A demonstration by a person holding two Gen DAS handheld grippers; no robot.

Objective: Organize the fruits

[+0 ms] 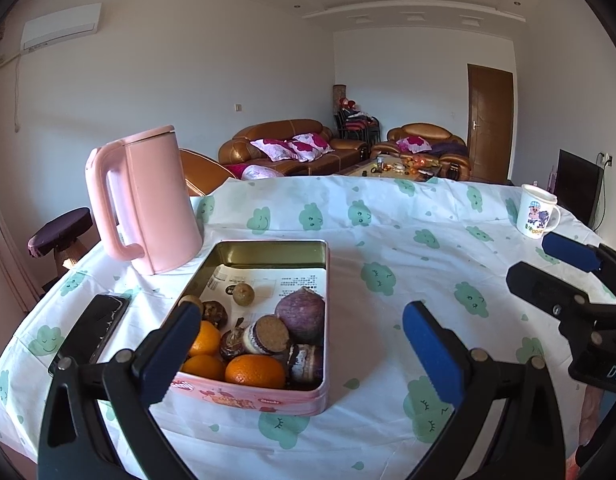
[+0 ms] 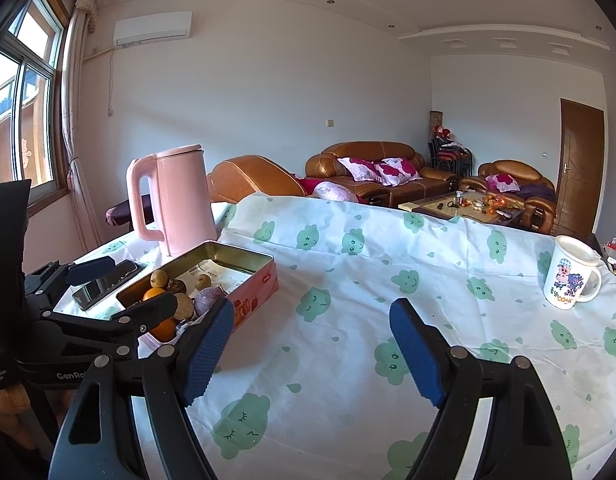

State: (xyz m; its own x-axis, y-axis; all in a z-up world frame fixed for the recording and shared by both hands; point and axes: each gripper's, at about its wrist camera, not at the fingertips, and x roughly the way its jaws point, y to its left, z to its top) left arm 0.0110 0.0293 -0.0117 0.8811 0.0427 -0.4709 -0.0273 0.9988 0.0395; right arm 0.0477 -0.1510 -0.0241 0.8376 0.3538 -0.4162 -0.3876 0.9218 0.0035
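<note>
Cloud-print tablecloth (image 1: pixel 387 240): one tin (image 1: pixel 264 398), three oranges (image 1: pixel 255 370); both hand-held grippers (image 1: pixel 304 344) (image 2: pixel 311 354) wide open, empty.

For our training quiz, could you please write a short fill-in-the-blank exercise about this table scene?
1. The oranges lie inside the pink ____.
2. The phone lies beside the tin, in front of the pink ____.
3. Both the left gripper and the right gripper are ____.

Missing words: tin; kettle; open
</note>
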